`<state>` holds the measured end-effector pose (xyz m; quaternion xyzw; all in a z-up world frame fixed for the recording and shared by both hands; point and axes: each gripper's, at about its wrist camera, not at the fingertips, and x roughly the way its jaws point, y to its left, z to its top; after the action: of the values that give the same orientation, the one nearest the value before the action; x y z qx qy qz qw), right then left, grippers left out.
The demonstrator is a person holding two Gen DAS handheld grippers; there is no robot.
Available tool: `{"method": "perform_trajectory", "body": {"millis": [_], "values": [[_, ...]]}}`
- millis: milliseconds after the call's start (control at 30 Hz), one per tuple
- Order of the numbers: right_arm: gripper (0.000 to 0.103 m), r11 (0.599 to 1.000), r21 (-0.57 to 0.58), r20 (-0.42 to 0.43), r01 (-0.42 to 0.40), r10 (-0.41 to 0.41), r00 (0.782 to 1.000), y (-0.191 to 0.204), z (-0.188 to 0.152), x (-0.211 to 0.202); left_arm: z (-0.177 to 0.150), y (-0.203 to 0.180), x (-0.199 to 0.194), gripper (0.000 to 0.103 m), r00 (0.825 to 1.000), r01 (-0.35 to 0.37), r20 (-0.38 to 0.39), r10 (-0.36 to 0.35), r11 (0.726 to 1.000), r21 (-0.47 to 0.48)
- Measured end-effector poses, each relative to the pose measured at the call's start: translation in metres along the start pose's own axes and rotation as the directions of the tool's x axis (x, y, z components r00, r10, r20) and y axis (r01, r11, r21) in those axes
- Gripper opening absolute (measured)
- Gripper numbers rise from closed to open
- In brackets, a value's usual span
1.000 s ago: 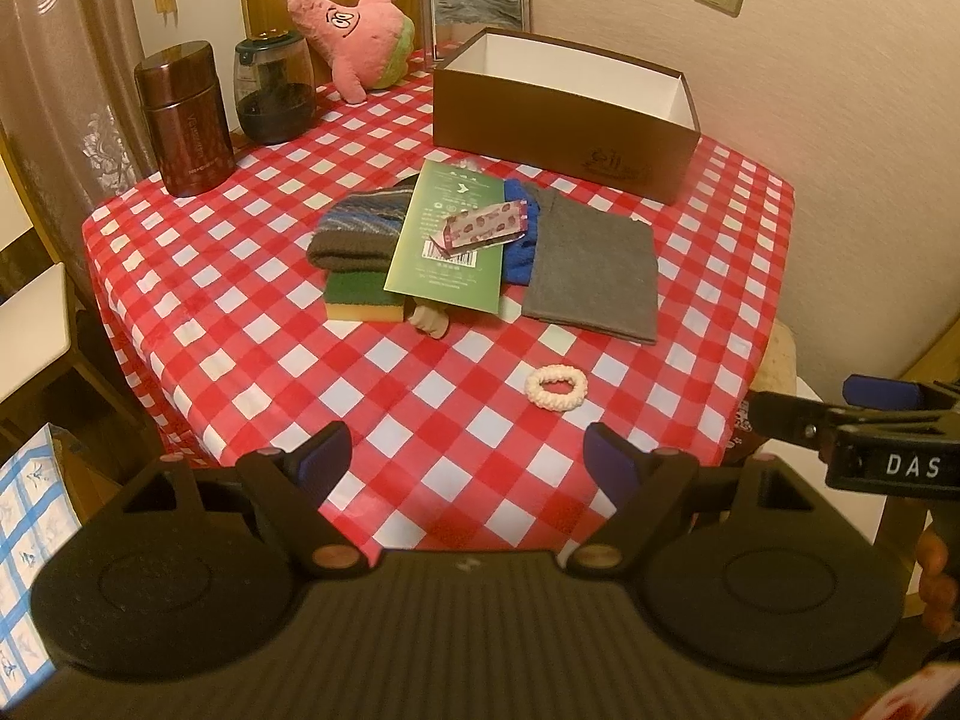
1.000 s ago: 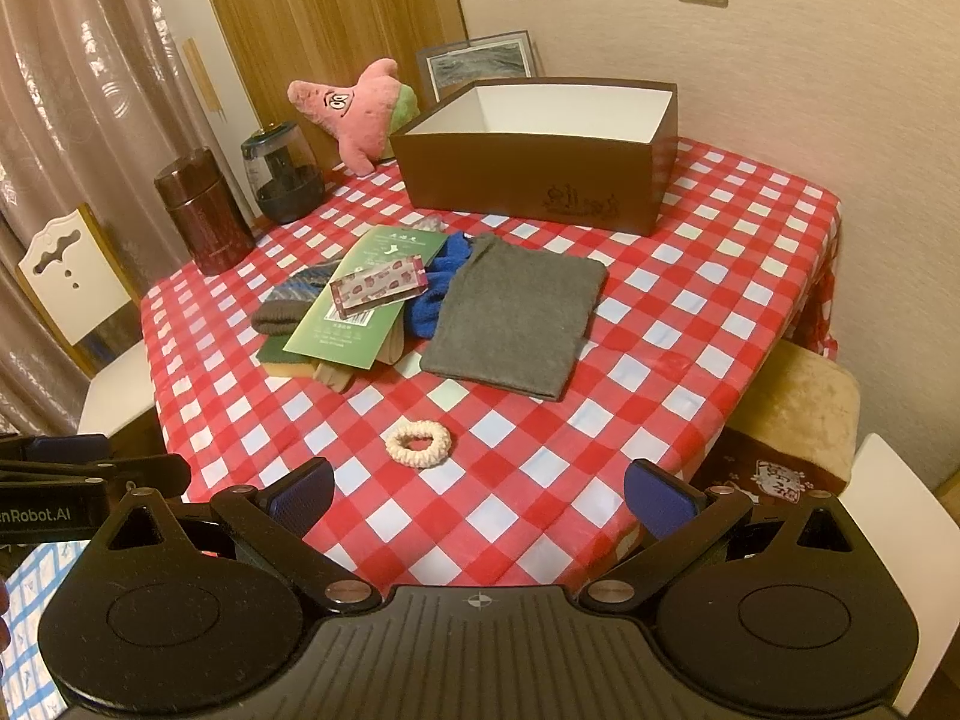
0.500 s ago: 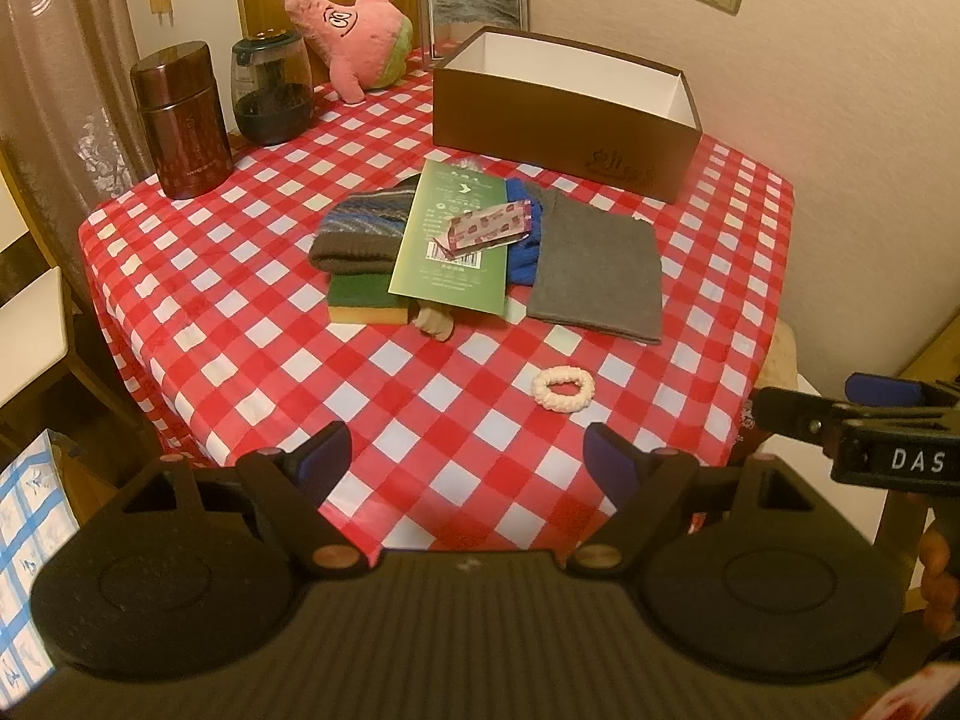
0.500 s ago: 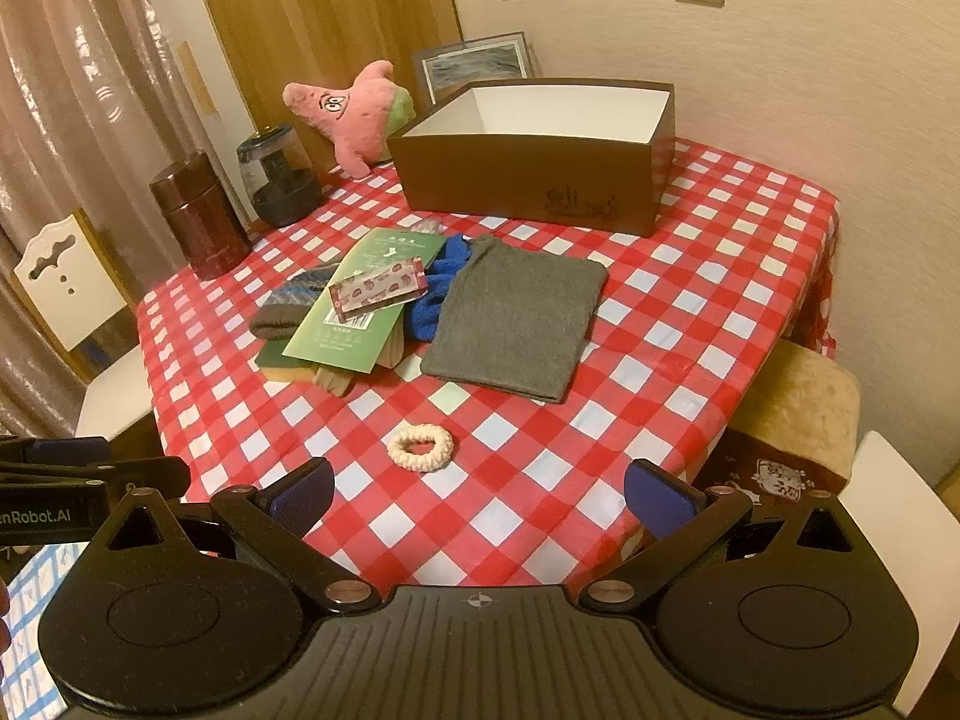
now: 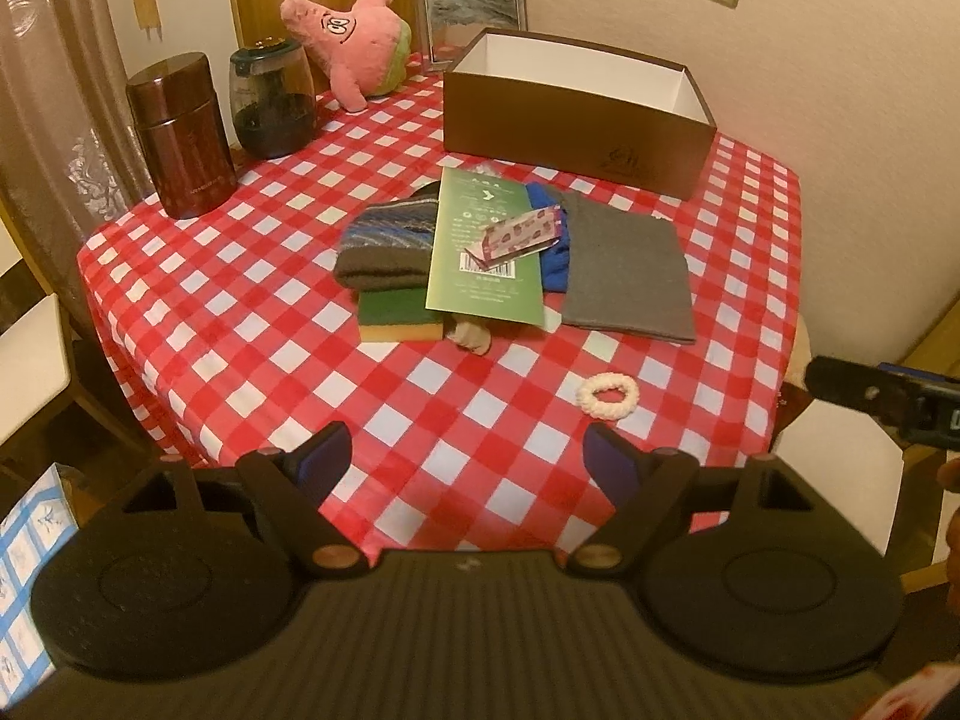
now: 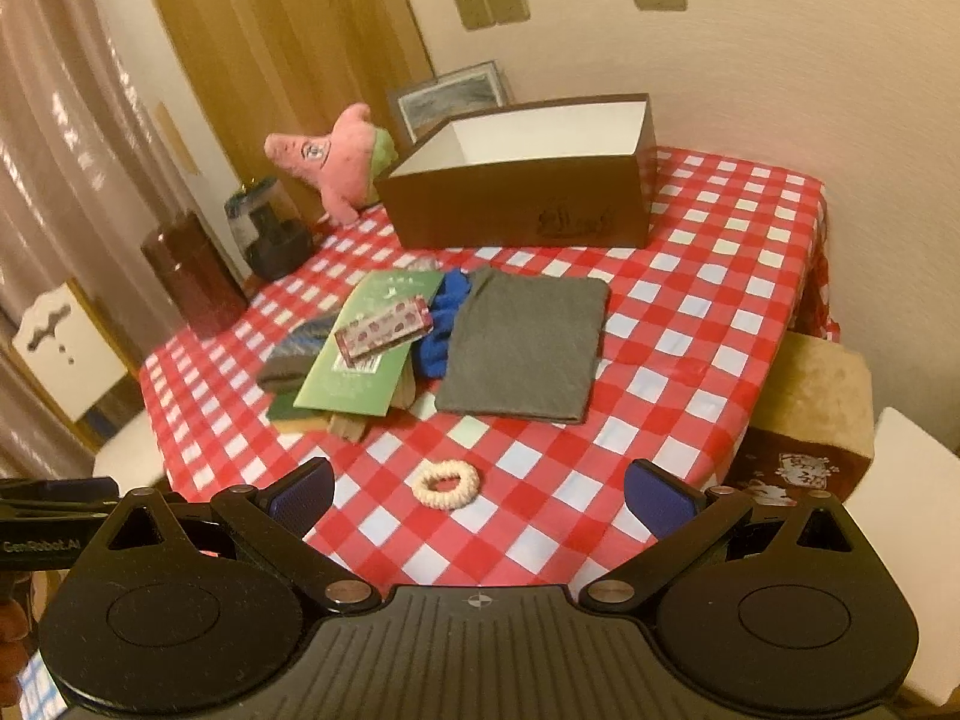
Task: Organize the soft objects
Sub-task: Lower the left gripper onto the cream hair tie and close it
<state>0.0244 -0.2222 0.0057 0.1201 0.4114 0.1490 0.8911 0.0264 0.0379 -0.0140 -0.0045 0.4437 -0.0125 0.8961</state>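
Note:
On the red checked tablecloth (image 5: 240, 312) lie a grey cloth (image 5: 624, 267), a blue cloth (image 5: 549, 240), a folded striped knit (image 5: 384, 246), a green-yellow sponge (image 5: 399, 315) and a cream scrunchie (image 5: 609, 396), also in the right wrist view (image 6: 447, 483). A pink star plush (image 5: 351, 42) stands at the back. An open brown box (image 5: 576, 108) sits behind the pile. My left gripper (image 5: 468, 459) is open and empty over the near table edge. My right gripper (image 6: 477, 489) is open and empty, just short of the scrunchie.
A green booklet (image 5: 486, 252) with a small patterned packet (image 5: 519, 234) covers part of the pile. A brown canister (image 5: 180, 138) and a glass jar (image 5: 273, 102) stand at back left, a picture frame (image 5: 471, 18) behind the box. A padded stool (image 6: 816, 402) is at the right.
Both grippers have shifted a little and the right one has tilted; the table now sits higher in the right view. No object has moved and both grippers stay open.

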Motion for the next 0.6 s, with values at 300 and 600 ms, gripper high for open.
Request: {"method": "perform_trajectory", "body": {"millis": [300, 600], "values": [[0.090, 0.999, 0.037, 0.022, -0.016, 0.015, 1.000, -0.010, 0.007, 0.006, 0.011, 0.006, 0.018, 0.083, 0.999, 0.036, -0.014, -0.036, 0.999, -0.002], [0.070, 0.992, 0.045, 0.013, -0.115, 0.114, 0.993, -0.036, 0.022, 0.044, 0.031, -0.003, 0.047, 0.081, 0.999, 0.023, -0.023, -0.023, 1.000, -0.014]]}}
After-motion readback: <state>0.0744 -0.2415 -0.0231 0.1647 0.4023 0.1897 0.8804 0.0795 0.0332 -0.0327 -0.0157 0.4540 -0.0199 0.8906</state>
